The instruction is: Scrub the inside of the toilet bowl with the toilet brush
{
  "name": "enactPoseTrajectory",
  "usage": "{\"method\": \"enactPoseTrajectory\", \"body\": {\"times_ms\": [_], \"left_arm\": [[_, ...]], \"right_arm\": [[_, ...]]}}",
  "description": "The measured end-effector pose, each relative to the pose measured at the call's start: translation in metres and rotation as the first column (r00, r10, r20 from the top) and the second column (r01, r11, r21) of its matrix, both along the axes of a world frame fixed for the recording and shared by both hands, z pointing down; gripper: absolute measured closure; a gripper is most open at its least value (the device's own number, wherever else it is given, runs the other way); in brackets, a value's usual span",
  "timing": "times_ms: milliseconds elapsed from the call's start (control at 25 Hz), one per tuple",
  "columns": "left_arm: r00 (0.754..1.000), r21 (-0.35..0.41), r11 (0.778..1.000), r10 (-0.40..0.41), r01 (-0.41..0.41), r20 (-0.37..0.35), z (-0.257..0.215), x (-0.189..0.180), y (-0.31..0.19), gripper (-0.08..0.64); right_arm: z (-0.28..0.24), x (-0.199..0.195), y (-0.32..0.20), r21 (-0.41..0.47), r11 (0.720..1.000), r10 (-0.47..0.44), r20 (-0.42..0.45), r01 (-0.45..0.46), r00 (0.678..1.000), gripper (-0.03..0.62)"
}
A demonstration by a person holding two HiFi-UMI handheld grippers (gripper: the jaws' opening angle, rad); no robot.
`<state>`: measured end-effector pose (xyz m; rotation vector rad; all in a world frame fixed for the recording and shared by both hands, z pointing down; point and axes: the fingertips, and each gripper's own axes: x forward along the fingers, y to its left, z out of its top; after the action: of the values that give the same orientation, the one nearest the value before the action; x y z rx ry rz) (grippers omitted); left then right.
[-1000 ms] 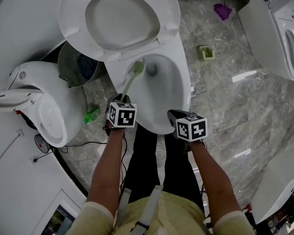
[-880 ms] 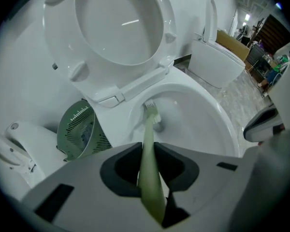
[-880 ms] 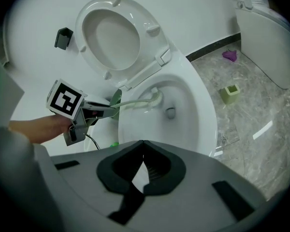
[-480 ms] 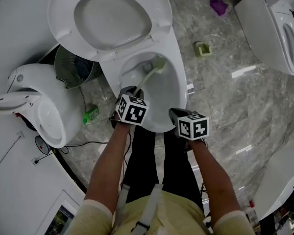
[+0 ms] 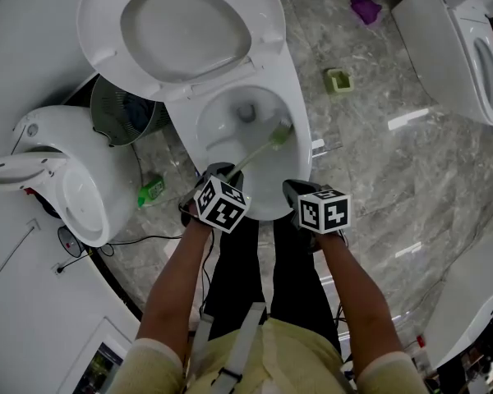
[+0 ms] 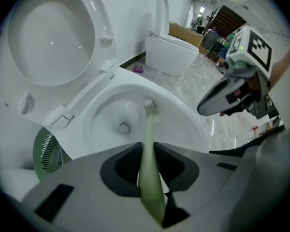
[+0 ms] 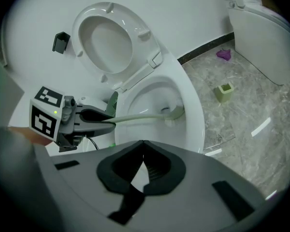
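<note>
Grey marble floor (image 5: 378,162) | left gripper (image 6: 146,151) clamped on toilet brush (image 6: 148,124) inside toilet bowl (image 6: 186,124) | right gripper (image 7: 142,154) closed, empty

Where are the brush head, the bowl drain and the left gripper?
toilet brush (image 5: 280,132): head view, on its bristle head.
bowl drain (image 5: 246,113): head view, on its opening.
left gripper (image 6: 146,150): left gripper view, between its jaws.

toilet brush (image 5: 255,152) grip end: hidden inside left gripper (image 5: 219,171) | purple floor item (image 5: 366,10): too small to identify
</note>
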<state>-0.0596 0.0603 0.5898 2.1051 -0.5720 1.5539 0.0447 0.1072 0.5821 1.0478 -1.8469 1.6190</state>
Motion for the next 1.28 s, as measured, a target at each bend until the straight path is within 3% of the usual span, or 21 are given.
{"method": "enactPoseTrajectory", "body": {"times_ms": [200,480,800,960,1280], "left_arm": [[0.994,-0.018,0.995,0.103,-0.102,0.021,0.0,-0.009,0.027,0.477],[0.992,-0.056,0.99,0.128,-0.128,0.005,0.0,-0.016,0.055,0.478],[0.977,-0.091,0.975,0.209,-0.205,0.034,0.001,-0.038,0.084,0.477],[0.977,-0.109,0.972,0.211,-0.206,0.041,0.001,-0.051,0.095,0.477],[0.964,-0.099,0.976,0.209,-0.195,0.164,0.005,-0.09,0.09,0.478]], "right_arm": [[0.001,-0.003,0.002,-0.002,1.0,-0.019,-0.002,0.019,1.0,0.577],[0.003,-0.01,0.004,-0.006,0.999,-0.049,-0.006,0.049,0.999,0.577],[0.006,-0.023,0.008,-0.021,0.996,-0.086,-0.01,0.086,0.996,0.577],[0.009,-0.031,0.01,-0.029,0.994,-0.106,-0.009,0.106,0.994,0.577],[0.008,-0.043,0.01,-0.034,0.991,-0.132,-0.009,0.131,0.991,0.577]]}}
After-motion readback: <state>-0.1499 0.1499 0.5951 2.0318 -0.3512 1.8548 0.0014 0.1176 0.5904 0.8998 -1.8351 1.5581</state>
